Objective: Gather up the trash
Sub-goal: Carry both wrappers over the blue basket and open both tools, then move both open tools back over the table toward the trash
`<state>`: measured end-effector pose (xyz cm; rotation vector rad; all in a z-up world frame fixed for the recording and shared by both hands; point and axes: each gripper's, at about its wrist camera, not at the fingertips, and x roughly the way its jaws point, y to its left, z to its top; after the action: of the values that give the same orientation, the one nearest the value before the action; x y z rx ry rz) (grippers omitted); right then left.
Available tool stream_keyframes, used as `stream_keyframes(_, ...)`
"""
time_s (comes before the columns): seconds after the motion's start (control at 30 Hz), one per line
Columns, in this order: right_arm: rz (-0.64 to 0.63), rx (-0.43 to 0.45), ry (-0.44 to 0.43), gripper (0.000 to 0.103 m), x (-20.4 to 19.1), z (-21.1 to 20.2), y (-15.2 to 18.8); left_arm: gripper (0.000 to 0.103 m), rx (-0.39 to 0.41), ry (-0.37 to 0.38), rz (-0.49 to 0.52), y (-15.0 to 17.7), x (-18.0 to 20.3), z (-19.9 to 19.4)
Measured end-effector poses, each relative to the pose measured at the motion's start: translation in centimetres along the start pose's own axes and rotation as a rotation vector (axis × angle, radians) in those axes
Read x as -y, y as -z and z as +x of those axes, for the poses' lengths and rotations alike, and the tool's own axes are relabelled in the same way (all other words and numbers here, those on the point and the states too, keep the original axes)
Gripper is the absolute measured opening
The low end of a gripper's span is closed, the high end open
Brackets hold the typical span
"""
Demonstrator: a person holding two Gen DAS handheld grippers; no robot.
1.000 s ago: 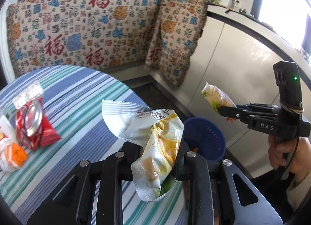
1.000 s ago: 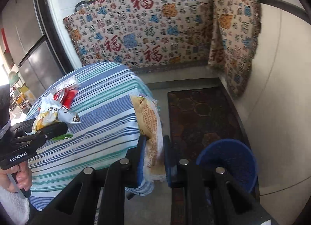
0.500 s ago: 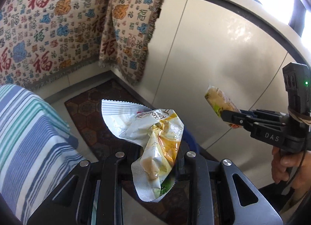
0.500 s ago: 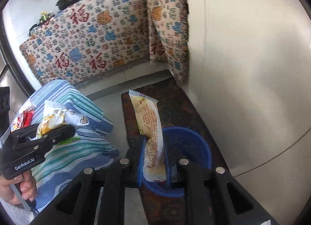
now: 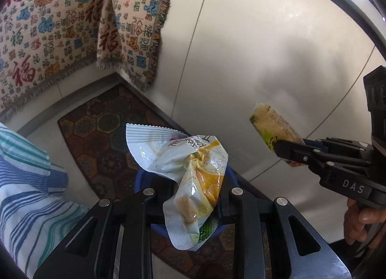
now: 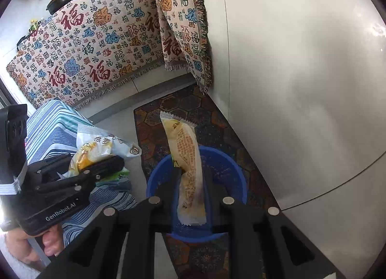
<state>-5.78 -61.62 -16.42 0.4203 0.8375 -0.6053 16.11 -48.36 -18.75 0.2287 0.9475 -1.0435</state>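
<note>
My left gripper [image 5: 190,197] is shut on a crumpled white and yellow snack bag [image 5: 188,172], held above the blue basket [image 5: 140,180], which shows only at its rim behind the bag. My right gripper [image 6: 191,175] is shut on a long yellow wrapper [image 6: 188,163] that stands upright over the blue basket [image 6: 224,165] on the floor. Each view catches the other hand-held tool: the right gripper [image 5: 279,148] with its yellow wrapper [image 5: 272,124] at the right, the left gripper [image 6: 106,165] with the snack bag [image 6: 101,146] at the left.
A dark patterned mat [image 6: 217,124] lies under the basket. White cabinet fronts [image 6: 301,73] rise just right of it. The striped tablecloth [image 5: 26,189] hangs at the left. A patterned cloth [image 6: 96,37] drapes the counter behind. A hand [image 5: 361,218] grips the right tool.
Both grippers have swung off the striped table toward the white cabinets and sunk over the blue basket, each still holding its wrapper. The table's other litter has left the left wrist view.
</note>
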Motion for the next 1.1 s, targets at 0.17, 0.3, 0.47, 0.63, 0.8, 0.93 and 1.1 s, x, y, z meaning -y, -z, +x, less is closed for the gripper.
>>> stream_keyframes(0.17, 0.009, -0.01, 0.004, 0.018, 0.6, 0.9, -0.3, 0.026, -0.016, 0.008, 0.012, -0.3, 0.4, 1.4)
stream_keyframes(0.3, 0.022, -0.001, 0.022, 0.024, 0.9, 1.2, -0.5, 0.028, -0.03, 0.008, 0.011, -0.6, 0.4, 2.5)
stream_keyframes(0.47, 0.039, 0.016, 0.022, 0.031, 1.3, 1.2, -0.9, 0.046, -0.038, 0.021, 0.003, -1.3, 0.3, 3.8)
stream_keyframes(0.63, 0.042, 0.047, 0.024, 0.031, 1.3, 0.4, -1.3, 0.067, -0.009, 0.016, 0.018, -1.5, 0.8, 3.3)
stream_keyframes(0.8, 0.043, 0.075, 0.017, 0.031, 0.8, -0.5, -1.7, 0.068, 0.021, -0.009, 0.009, -1.5, 0.4, 1.2)
stream_keyframes(0.93, 0.02, 0.111, 0.004, 0.031, -0.8, -1.8, -2.1, 0.068, 0.05, -0.039, -0.022, -0.9, -0.7, -2.4)
stream_keyframes(1.1, -0.037, 0.193, -0.039, 0.031, -4.7, -4.2, -2.6, 0.069, 0.107, -0.097, -0.046, 1.6, -2.5, -9.9)
